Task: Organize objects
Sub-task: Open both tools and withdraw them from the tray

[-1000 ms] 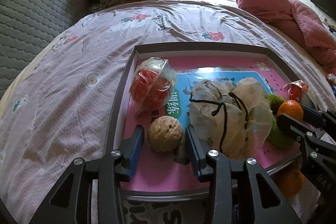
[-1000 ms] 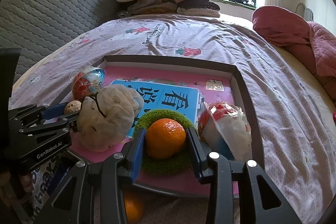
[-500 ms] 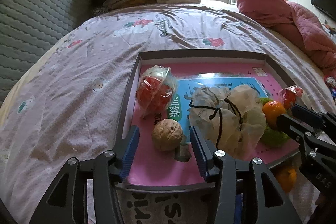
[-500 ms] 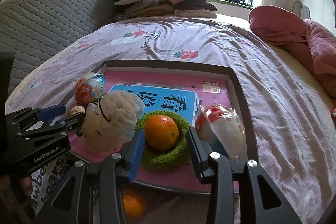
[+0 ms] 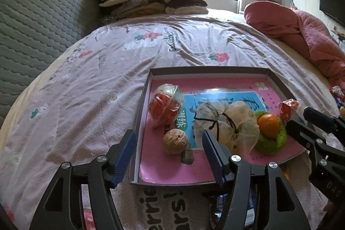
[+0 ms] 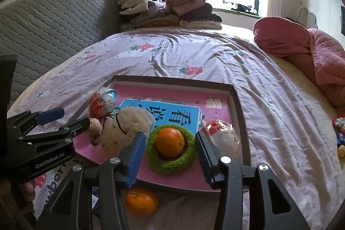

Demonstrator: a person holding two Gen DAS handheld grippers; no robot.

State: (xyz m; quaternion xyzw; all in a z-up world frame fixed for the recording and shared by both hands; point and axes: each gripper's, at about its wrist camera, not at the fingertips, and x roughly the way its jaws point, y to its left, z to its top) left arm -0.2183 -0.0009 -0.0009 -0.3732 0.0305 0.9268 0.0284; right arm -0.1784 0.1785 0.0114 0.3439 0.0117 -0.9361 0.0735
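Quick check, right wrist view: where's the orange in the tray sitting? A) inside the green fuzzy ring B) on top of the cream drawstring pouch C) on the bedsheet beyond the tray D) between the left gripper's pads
A: the orange rests in the hollow of the green fuzzy ring on the tray, beside the cream drawstring pouch, with no gripper pad touching it.

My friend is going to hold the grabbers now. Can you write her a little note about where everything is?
Left gripper: jaws opening, empty; the walnut lies free in the tray.
Right gripper: jaws opening, empty; the orange sits in the green ring.
Also in the tray: cloth pouch and two wrapped bundles, one red, one white.
Left: a second orange lies outside the tray's near edge.
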